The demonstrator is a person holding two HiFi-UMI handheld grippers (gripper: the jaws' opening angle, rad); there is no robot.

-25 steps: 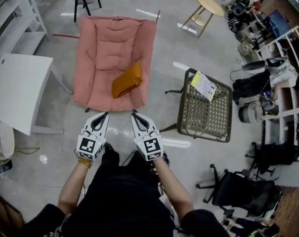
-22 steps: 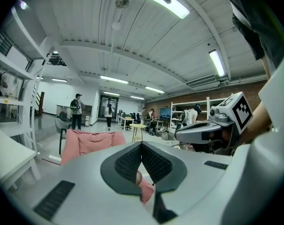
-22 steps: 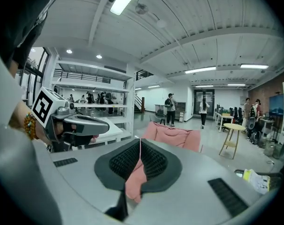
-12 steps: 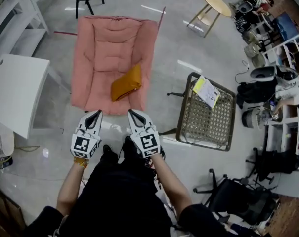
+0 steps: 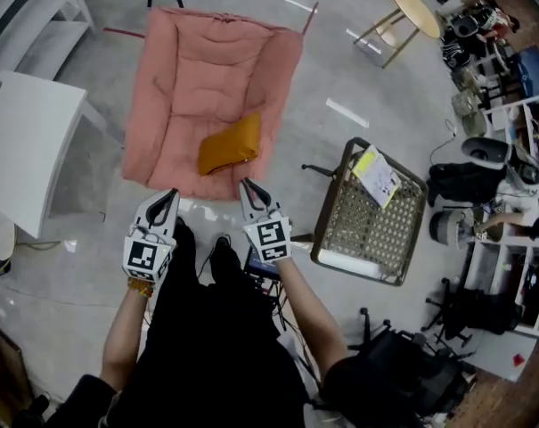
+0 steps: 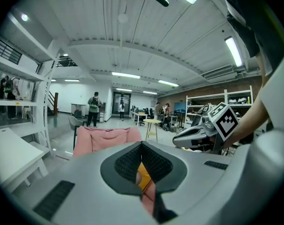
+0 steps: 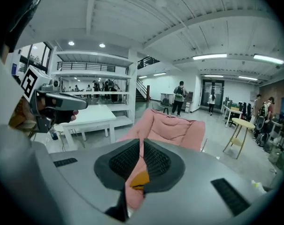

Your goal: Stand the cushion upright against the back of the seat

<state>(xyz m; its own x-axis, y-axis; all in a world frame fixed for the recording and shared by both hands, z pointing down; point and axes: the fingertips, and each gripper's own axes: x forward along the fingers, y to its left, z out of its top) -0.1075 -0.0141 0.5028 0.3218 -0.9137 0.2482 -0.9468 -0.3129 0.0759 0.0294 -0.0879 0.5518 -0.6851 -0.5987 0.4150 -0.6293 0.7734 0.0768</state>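
Cushion (image 5: 230, 144) closer to right claw (image 5: 246, 185)

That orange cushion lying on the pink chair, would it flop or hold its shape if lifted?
Probably floppy: the orange cushion looks soft and puffy, lying on the pink padded seat. Likely light for its bulk. Stood upright, it may slump unless leaned on the backrest.

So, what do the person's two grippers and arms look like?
Both the left gripper and the right gripper have white, tapering shells with dark inner sides. Each bears a white cube with black square markers. The pads are black and ribbed. The person wears a black short-sleeved top, so the forearms are uncovered.
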